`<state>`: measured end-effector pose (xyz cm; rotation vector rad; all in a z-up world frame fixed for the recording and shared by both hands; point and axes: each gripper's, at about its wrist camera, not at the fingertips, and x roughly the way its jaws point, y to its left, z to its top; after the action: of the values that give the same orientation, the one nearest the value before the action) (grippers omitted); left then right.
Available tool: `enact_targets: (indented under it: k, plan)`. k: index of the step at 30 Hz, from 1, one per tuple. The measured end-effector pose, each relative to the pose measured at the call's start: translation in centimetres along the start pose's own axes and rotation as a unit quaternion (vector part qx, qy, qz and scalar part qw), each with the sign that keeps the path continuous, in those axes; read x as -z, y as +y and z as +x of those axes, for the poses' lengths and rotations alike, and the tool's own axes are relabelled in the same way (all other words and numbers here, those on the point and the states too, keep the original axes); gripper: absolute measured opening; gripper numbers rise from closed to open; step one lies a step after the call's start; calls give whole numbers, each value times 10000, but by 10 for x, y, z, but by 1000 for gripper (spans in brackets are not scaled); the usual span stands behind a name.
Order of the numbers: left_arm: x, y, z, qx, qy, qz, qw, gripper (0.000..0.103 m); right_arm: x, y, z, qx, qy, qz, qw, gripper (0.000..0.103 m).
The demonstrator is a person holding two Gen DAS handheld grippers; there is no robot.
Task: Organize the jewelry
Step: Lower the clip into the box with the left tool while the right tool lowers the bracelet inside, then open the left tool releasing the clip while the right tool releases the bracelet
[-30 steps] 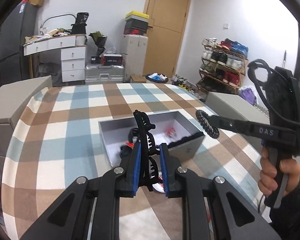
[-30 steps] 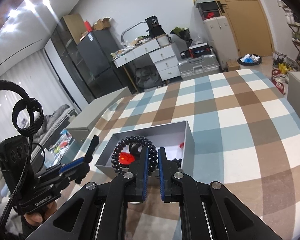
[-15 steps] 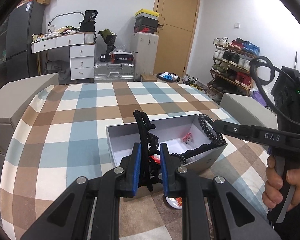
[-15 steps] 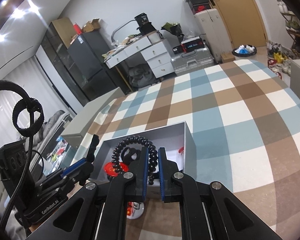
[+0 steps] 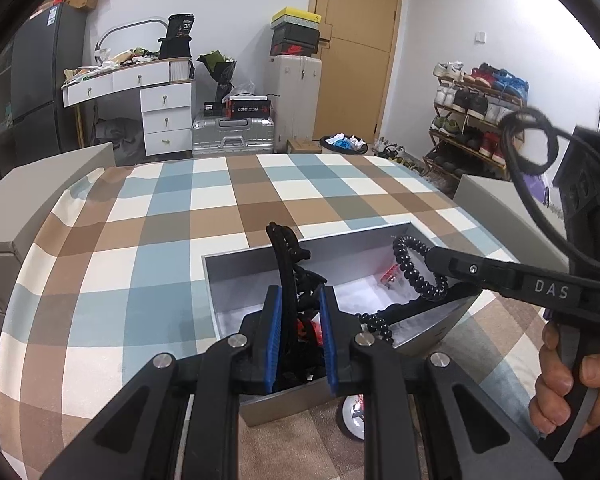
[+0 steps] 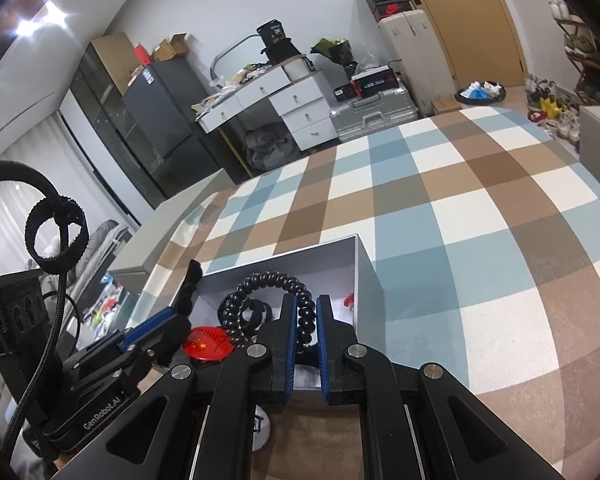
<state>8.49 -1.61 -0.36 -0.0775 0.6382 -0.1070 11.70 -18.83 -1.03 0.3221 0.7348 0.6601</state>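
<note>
Left gripper (image 5: 298, 342) is clamped on a black claw hair clip (image 5: 290, 264), pinching it low down so the curved, toothed end sticks up past the blue pads (image 5: 271, 344). Gripping it near the base like that keeps it from swinging, and it hangs right over the open grey box (image 5: 236, 276), so my guess is it only needs lowering and letting go.

Right gripper (image 6: 303, 342) has its pads squeezed on a black coil hair tie (image 6: 268, 286), holding one side of the loop so the rest arcs forward over the box interior. From the left camera the same coil dangles just above the far right end of the box, near a small red trinket (image 5: 392, 278) lying on the white lining.

Already inside are a red round badge (image 6: 206, 346) with yellow stars and some other black bits I can't make out. Another round badge (image 5: 354, 418) sits on the checkered cloth (image 5: 172, 240) just outside the near wall, so that one probably goes in later.

Both pieces are held at different ends of the box, which seems sensible: less chance the clip teeth snag the coil when they drop.
</note>
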Motion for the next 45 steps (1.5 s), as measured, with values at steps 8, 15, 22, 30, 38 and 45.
enact_targets:
  k: [8,15,22,30,38,45]
  plan:
    - [0,-9,5,-70,92,225,9997,13,0,1,2,24,27,-41,10000,9]
    - [1,-14,7,-138,144,443,9988,14,0,4,4,25,61,-96,9999,10]
    - [3,-20,6,-143,162,627,9978,14,-1,4,6,23,99,-130,9999,10]
    - [3,-24,5,-95,196,762,9969,14,0,3,1,48,105,-150,9998,11]
    - [3,-27,-4,192,230,719,9970,31,0,7,-5,101,123,-288,9995,15]
    - [6,-22,-12,98,243,727,9970,58,3,6,-12,53,191,-417,9989,23]
